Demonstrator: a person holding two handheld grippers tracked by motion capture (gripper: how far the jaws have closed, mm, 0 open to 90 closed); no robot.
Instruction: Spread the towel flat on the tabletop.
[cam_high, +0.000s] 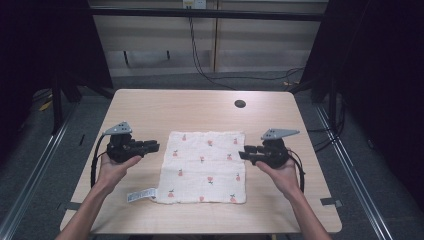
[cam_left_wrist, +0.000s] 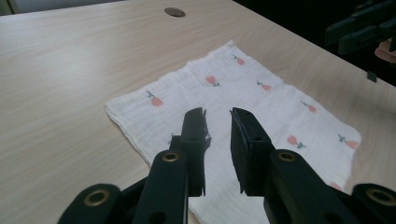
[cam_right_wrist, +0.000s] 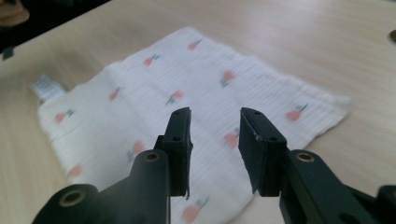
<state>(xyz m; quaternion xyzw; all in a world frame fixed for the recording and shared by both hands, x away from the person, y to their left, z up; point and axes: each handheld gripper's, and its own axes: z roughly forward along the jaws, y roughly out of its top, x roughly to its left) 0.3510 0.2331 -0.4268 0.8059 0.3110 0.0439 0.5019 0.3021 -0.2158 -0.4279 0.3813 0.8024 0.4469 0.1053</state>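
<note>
A white cloth (cam_high: 204, 167) printed with small red fruit lies flat and spread out on the middle of the pale wooden worktop (cam_high: 150, 107), nearer the person's edge than the far one. A white tag (cam_high: 141, 195) sticks out at its near left corner. The left tongs (cam_high: 154, 146) sit just off the cloth's left edge, held in the person's left hand (cam_high: 114, 167) and pointing inward toward the fabric — their jaws stand a little apart with nothing between them, as the left gripper view shows with the cloth (cam_left_wrist: 243, 93) lying beyond and below the tips. The right tongs (cam_high: 245, 151) mirror them at the cloth's right edge, held by the right hand (cam_high: 281, 172); their jaws are parted too — somewhat wider — and empty, with the cloth (cam_right_wrist: 187, 93) spread beneath them in the right gripper view. Neither pair touches the fabric. A small dark round hole (cam_high: 240, 104) sits in the worktop beyond the cloth, toward the far right.
</note>
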